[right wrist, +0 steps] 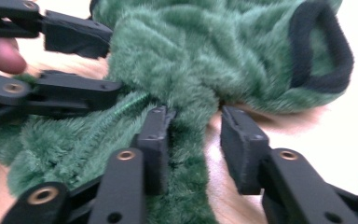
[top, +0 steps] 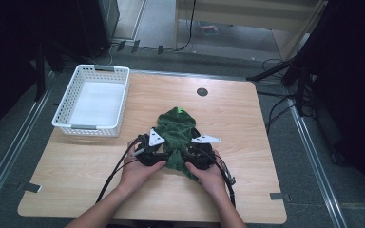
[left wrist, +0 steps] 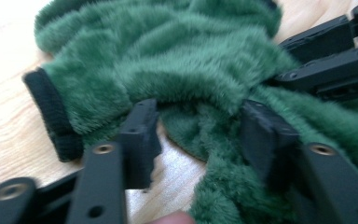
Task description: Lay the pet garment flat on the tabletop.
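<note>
A small green fleece garment [top: 176, 128] with black ribbed cuffs lies crumpled at the middle of the wooden table [top: 252, 142]. Both hands hold grippers at its near edge. My left gripper [top: 164, 156] points in from the left and my right gripper [top: 186, 157] from the right. In the left gripper view the jaws [left wrist: 198, 116] stand apart around a fold of fleece [left wrist: 182, 51], with bare table by the left pad and a black cuff [left wrist: 51, 112] farther left. In the right gripper view the jaws [right wrist: 196, 116] straddle a strip of fleece [right wrist: 205, 46], which leaves a gap to the right pad; a cuff ring [right wrist: 299, 51] sits upper right.
A white plastic basket [top: 95, 127] stands at the table's back left corner, nothing visible inside. A round black grommet [top: 202, 92] sits near the far edge. Cables trail from both grippers toward the near edge. Dark stands and cables border the table on the right.
</note>
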Available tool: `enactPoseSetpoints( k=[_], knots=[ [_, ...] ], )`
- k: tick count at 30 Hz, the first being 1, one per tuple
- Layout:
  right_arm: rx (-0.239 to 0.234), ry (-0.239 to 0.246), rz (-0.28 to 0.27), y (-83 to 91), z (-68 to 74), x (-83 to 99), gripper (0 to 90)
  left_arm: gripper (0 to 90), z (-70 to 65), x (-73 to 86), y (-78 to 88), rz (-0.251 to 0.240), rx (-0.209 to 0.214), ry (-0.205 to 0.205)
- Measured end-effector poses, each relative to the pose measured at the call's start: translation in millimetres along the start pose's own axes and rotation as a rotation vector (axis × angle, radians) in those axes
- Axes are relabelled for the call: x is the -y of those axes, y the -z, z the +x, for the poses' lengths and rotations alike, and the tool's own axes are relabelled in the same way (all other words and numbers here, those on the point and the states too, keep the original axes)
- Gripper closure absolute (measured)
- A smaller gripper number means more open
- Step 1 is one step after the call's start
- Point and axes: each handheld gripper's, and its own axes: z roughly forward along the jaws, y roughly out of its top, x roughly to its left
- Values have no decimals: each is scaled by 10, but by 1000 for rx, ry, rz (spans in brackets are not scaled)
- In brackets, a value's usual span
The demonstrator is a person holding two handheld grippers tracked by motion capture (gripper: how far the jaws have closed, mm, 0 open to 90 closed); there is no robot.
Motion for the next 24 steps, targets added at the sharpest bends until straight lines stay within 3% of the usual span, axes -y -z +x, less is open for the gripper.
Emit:
enactPoseSetpoints(
  k=[2,5,8,10,13,16,18,20,22,24],
  knots=[
    [14,16,-2,-14,24,7,763,643,8,4,-8,1,8,-2],
    [51,47,-29,14,60,-2,822,779,45,0,23,-6,6,-4],
    [93,87,-65,80,86,-27,833,828,89,-14,94,-29,8,6],
    [104,119,-87,137,123,-57,833,829,99,-40,163,-65,-1,14],
    [103,121,-116,196,155,-93,833,822,79,-62,208,-94,-17,6],
    [119,136,-78,134,158,-59,826,793,89,-6,109,-20,12,-14],
    [170,177,-48,66,152,4,820,785,123,47,91,-17,10,4],
    [181,190,-37,45,127,38,797,772,154,71,98,-26,9,23],
    [169,171,-41,65,99,35,745,723,178,73,114,-37,15,35],
    [120,150,-64,103,61,21,678,613,210,65,149,-66,51,65]
  ],
)
